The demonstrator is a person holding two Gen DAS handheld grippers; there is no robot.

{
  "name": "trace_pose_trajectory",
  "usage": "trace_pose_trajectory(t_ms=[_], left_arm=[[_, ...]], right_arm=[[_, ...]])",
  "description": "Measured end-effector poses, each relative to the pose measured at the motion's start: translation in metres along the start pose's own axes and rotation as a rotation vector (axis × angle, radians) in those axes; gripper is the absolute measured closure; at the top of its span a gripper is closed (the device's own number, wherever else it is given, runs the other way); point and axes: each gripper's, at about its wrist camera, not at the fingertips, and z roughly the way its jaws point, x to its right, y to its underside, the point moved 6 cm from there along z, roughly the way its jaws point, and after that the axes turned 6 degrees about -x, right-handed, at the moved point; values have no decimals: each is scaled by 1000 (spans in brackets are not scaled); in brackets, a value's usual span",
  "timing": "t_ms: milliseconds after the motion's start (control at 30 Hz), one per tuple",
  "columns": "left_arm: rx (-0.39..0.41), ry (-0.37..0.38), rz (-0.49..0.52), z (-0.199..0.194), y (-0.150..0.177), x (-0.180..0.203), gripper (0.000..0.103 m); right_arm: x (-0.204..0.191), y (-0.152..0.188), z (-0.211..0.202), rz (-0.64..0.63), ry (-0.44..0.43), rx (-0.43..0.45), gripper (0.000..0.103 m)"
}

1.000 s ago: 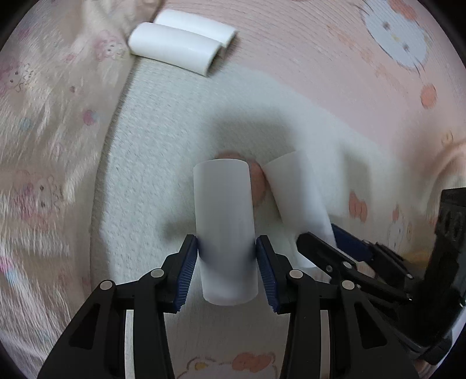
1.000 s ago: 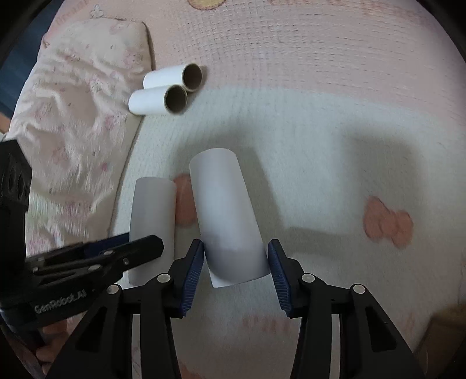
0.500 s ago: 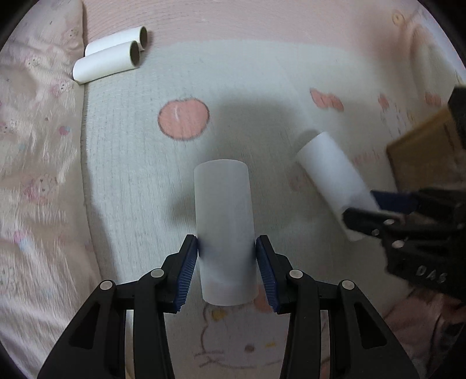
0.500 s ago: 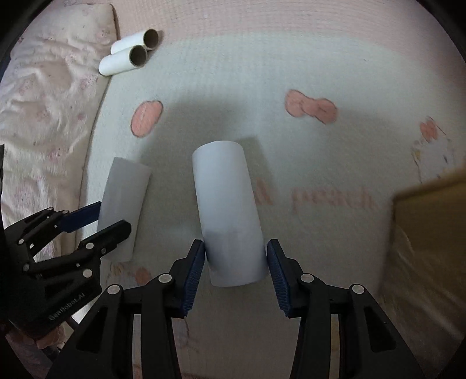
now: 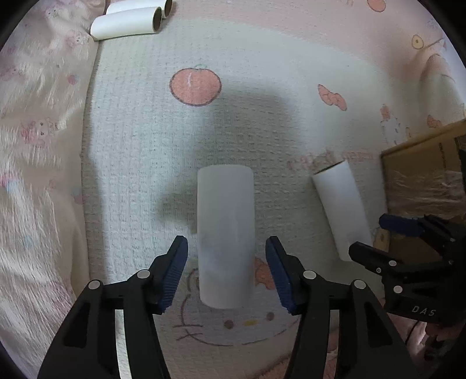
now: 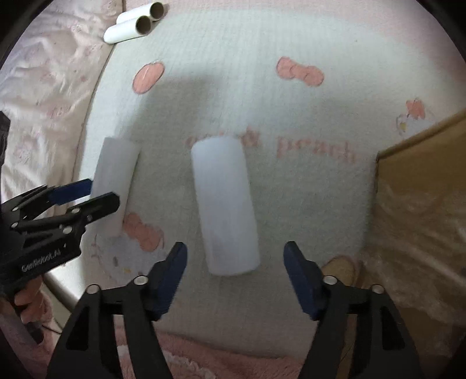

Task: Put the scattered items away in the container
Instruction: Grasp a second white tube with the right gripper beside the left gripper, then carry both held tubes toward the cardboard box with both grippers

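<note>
A white cardboard tube [image 5: 225,233] hangs between the pads of my left gripper [image 5: 224,239]. Its jaws are opening and a gap shows on each side of the tube. A second white tube [image 6: 224,210], blurred, lies between the pads of my right gripper [image 6: 235,245], whose jaws are also opening and stand clear of it. Both grippers point down at a cream mat [image 5: 139,140] with pink prints. The brown cardboard box [image 6: 422,163] with a plastic liner sits at the right edge. Two more tubes [image 5: 125,24] lie side by side at the mat's far left corner.
Rumpled pink bedding [image 5: 38,145] borders the mat on the left. In the left wrist view the right gripper [image 5: 387,236] and its tube [image 5: 340,207] are close on the right, next to the box [image 5: 422,163]. A hand [image 6: 26,300] shows at the lower left.
Both grippers moved right across the mat toward the box while gripping their tubes. Both pairs of jaws have now spread, and the pads have left the tubes.
</note>
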Motion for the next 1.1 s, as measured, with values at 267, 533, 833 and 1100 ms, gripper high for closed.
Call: trace_pose_trajectory(t_ms=[267,533,833,1100], left_arm=[[7,-18,-58,11,-10,-4,43],[6,-5,-99,16,-7,-10,56],[-10,-2,-95,18,7,-5,56],[-4,-45,-67,15,35,1,56]], right_arm=[[-7,-19,27,-54,59,-43,35],[-11,-24,45,-75,94,-75,35],[-19,-15,45,-146,128,-40,54],[-28,23,47,-200,85,-47,62]])
